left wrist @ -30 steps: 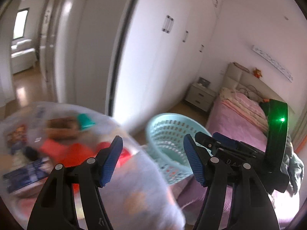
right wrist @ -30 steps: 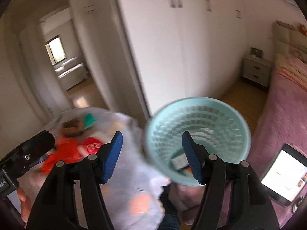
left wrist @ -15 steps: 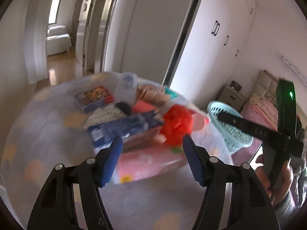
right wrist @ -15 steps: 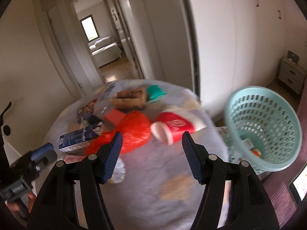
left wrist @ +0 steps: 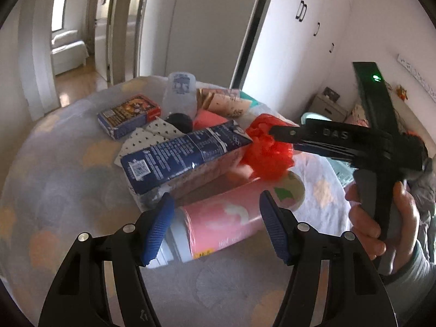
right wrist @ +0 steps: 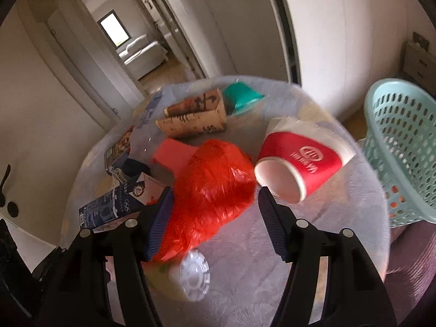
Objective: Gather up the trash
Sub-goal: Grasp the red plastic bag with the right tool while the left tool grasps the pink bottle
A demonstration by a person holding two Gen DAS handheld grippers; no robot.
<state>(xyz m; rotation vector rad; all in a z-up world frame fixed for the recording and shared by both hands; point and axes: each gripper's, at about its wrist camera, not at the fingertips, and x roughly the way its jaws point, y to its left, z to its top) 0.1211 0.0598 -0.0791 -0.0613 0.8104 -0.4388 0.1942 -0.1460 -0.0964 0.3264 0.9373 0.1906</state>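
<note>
I am looking into a bedroom with white wardrobes and an open doorway, over a round surface (left wrist: 54, 179) covered in a grey cloth with pale orange spots. Trash is lying heaped on it. A pink can (left wrist: 226, 223) is lying on its side just ahead of my left gripper (left wrist: 215, 226), its long axis running from lower left up to the right, grey cap end nearest me. Behind it a blue carton (left wrist: 182, 158) is resting on its side, long axis also slanting up to the right, its folded top pointing at a crumpled red bag (left wrist: 268, 152). My left jaws are standing wide apart with nothing between them.

My right gripper (right wrist: 215, 223) is reaching over the same heap, its jaws spread wide, and the red bag (right wrist: 212, 190) is sitting between them with the left pad touching it; they are not closed on it. A red paper cup (right wrist: 299, 166) is lying tipped over beside the bag, mouth facing lower left toward me. A teal basket (right wrist: 403, 147) is standing tilted at the surface's right edge.
</note>
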